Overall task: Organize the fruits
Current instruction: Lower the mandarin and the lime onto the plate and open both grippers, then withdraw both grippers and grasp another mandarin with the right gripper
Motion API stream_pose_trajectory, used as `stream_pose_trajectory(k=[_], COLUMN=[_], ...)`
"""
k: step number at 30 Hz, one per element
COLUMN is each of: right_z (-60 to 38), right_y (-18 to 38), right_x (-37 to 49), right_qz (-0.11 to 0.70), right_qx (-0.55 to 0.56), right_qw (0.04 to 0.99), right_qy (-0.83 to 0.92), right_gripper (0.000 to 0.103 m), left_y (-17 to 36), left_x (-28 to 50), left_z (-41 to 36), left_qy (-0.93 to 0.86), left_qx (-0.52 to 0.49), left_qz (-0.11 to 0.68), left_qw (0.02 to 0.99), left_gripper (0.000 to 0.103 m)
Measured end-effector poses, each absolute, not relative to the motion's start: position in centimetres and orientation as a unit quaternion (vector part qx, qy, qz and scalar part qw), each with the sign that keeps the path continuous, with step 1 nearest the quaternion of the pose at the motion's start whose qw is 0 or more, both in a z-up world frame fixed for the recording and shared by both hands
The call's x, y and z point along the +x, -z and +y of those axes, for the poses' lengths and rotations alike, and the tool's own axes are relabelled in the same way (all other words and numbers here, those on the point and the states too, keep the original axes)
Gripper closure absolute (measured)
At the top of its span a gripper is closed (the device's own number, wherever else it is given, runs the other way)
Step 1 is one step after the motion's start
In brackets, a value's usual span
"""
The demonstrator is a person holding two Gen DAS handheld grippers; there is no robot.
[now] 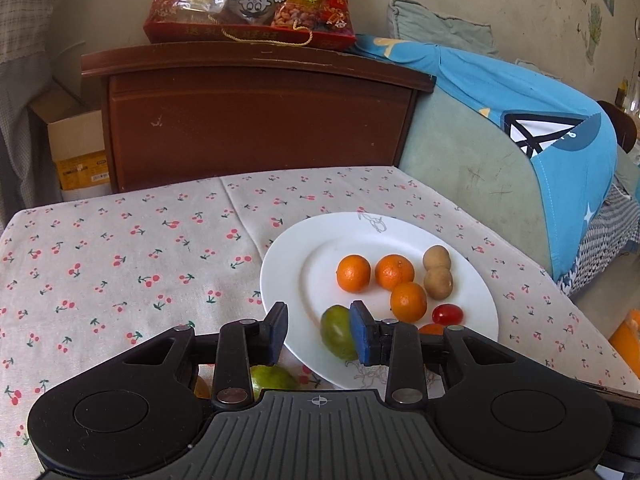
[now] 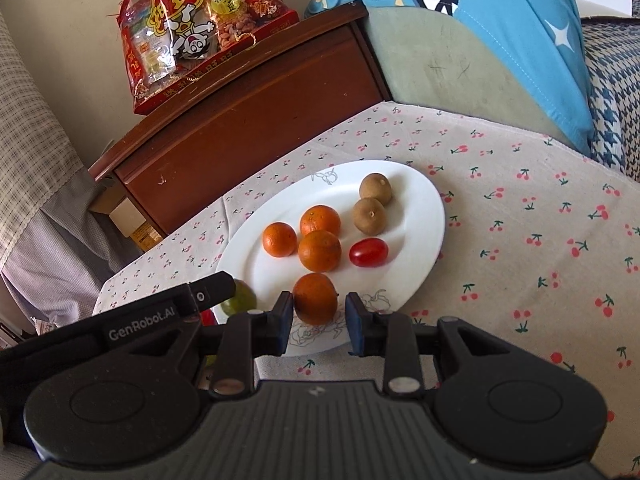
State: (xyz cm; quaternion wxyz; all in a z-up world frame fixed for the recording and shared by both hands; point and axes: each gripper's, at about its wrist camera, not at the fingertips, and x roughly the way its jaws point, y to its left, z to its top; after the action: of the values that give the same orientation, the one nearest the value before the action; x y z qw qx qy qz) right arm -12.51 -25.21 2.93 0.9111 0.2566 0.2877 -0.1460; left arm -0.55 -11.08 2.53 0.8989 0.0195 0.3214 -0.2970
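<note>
oranges (image 2: 316,298) on white plate (image 2: 420,216)

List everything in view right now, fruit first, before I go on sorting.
Oranges: four, orange, on the plate; the nearest sits between the right gripper's fingers.
Brown fruits: two, tan, far side of the plate.
Cherry tomato: one, red, on the plate.
Green fruits: two, green, one at the plate's near edge, one on the cloth under the left gripper.
Plate: one, white, on the table.
Tablecloth: one, pale with a cherry print.
Cabinet: one, brown, behind the table.
Snack bag: one, red, on top of the cabinet.
Cardboard box: one, beside the cabinet.
Blue cover: one, over the green seat.
Left gripper: black, open.
Right gripper: black, open.
</note>
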Motion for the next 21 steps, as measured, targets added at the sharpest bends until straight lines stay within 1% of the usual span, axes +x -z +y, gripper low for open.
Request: stream_pose_trajectory(k=[1, 2, 3, 5, 7, 8, 9, 10, 15, 21], right_z=[-25.2, -25.1, -25.0, -25.0, -24.9, -24.9, -24.8, -24.7, -23.7, -21.7], right_y=[-3.0, -3.1, -3.1, -3.2, -3.2, -3.2, -3.2, -3.3, -3.3, -3.4], right_x=[-12.5, -12.5, -12.5, -12.6, -12.6, -12.6, -12.6, -12.6, -12.6, -12.9], right_qz=[0.286, 0.285, 0.285, 0.284, 0.284, 0.285, 0.286, 0.286, 0.297, 0.314], right_qx=[0.256, 0.255, 0.253, 0.250, 0.250, 0.250, 0.249, 0.247, 0.230, 0.197], right_qw=[0.912, 0.912, 0.913, 0.914, 0.914, 0.914, 0.914, 0.914, 0.918, 0.923], right_qy=[0.146, 0.145, 0.145, 0.147, 0.147, 0.146, 0.146, 0.145, 0.129, 0.101], right_gripper=[0.073, 0.073, 0.072, 0.071, 0.067, 0.066, 0.064, 0.063, 0.056, 0.055], left_y=[-2.6, -2.8, -2.9, -3.2, -3.5, -3.6, -3.7, -3.8, -4.2, -4.7], left_x=[-0.5, -0.5, -0.5, -0.5, -0.4, -0.4, -0.4, -0.4, -0.9, -1.7], left_z=[-11.1, -11.0, -10.9, -10.5, -10.0, -9.7, -9.4, -9.1, -7.2, -4.7], left_qy=[0.298, 0.296, 0.292, 0.284, 0.278, 0.273, 0.267, 0.262, 0.243, 0.220], left_qx=[0.017, 0.013, 0.010, 0.005, 0.004, 0.002, 0.000, -0.002, -0.006, -0.014], left_qz=[0.321, 0.320, 0.319, 0.315, 0.314, 0.316, 0.319, 0.321, 0.324, 0.328], left_qw=[0.899, 0.900, 0.902, 0.906, 0.908, 0.909, 0.909, 0.910, 0.915, 0.919], left_gripper=[0.070, 0.068, 0.063, 0.059, 0.058, 0.052, 0.044, 0.041, 0.039, 0.037])
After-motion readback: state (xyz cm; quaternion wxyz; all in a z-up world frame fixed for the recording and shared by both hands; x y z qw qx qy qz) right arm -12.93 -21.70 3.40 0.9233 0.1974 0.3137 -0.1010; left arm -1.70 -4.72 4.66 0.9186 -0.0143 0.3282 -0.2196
